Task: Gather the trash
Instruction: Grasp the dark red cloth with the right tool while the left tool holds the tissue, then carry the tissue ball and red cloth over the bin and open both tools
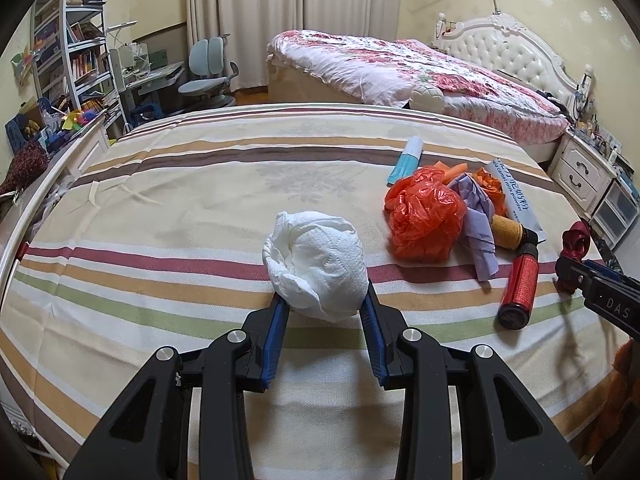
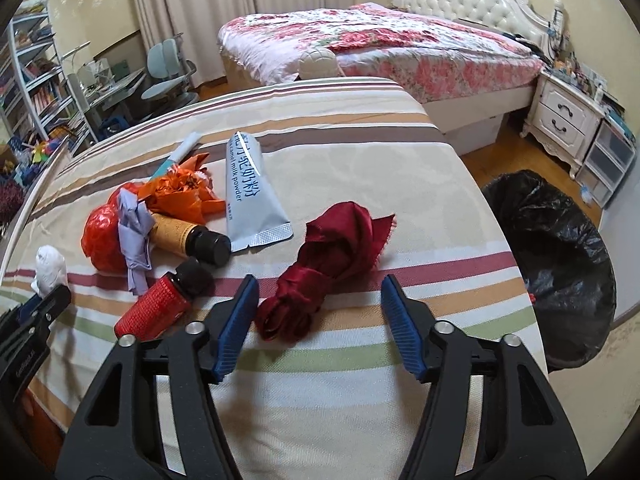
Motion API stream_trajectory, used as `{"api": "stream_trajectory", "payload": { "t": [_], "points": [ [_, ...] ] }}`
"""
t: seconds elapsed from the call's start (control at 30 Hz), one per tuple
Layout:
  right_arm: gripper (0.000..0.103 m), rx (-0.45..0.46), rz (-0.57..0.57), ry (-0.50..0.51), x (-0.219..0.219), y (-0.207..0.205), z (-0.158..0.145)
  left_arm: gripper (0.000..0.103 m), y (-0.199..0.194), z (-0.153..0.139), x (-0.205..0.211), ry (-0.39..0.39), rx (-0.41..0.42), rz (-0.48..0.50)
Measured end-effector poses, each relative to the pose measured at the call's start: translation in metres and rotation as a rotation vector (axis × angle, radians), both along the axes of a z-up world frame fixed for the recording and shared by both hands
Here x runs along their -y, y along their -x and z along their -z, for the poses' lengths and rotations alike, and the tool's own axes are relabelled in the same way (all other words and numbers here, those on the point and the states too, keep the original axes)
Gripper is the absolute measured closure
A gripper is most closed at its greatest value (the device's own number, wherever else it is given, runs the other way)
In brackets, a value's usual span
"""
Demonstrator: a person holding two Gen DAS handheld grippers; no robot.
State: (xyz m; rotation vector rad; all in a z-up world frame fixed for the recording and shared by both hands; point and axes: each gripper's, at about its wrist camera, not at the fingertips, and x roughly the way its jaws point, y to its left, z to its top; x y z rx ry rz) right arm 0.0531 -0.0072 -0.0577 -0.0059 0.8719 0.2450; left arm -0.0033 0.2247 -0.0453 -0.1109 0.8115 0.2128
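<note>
My left gripper (image 1: 322, 296) is shut on a crumpled white paper wad (image 1: 316, 264), its blue pads pressing both sides just above the striped bed cover (image 1: 180, 208). The wad also shows at the left in the right wrist view (image 2: 50, 266). My right gripper (image 2: 318, 292) is open, its fingers on either side of a crumpled dark red cloth (image 2: 324, 268) lying on the cover. A pile of trash lies nearby: orange plastic bag (image 1: 424, 216), lilac paper (image 1: 478, 216), red bottle (image 2: 160, 304), amber bottle (image 2: 188, 236), silver milk powder sachet (image 2: 250, 196).
A bin lined with a black bag (image 2: 560, 256) stands on the floor to the right of the bed. A second bed (image 1: 400, 68), a nightstand (image 2: 560, 124), a desk chair (image 1: 208, 76) and shelves (image 1: 76, 48) stand farther off.
</note>
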Motion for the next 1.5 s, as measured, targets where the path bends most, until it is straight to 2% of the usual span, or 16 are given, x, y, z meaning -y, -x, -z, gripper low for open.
{"api": "stream_trajectory", "payload": {
  "t": [0.07,0.13,0.23,0.53,0.7,1.13,1.5],
  "points": [
    [0.062,0.001,0.000,-0.013,0.002,0.001,0.000,0.067,0.000,0.000,0.000,0.001,0.001,-0.001],
    [0.075,-0.006,-0.012,-0.033,0.004,0.003,-0.001,0.067,0.000,0.000,0.000,0.000,0.003,-0.001],
    [0.079,-0.002,-0.021,-0.024,0.004,0.006,-0.002,0.067,0.001,-0.001,0.000,-0.003,0.007,0.002],
    [0.081,0.026,-0.028,-0.021,0.016,0.022,-0.007,0.067,0.005,-0.005,0.007,0.009,0.027,0.019],
    [0.081,0.063,-0.012,-0.025,0.033,0.031,-0.017,0.067,0.008,-0.012,0.025,0.018,0.045,0.055],
    [0.081,0.134,0.127,-0.030,0.116,0.032,-0.039,0.067,-0.013,-0.036,0.122,0.013,0.106,0.258],
    [0.081,0.138,0.227,-0.032,0.184,0.013,-0.035,0.067,-0.052,-0.039,0.210,-0.001,0.112,0.409]
  ]
}}
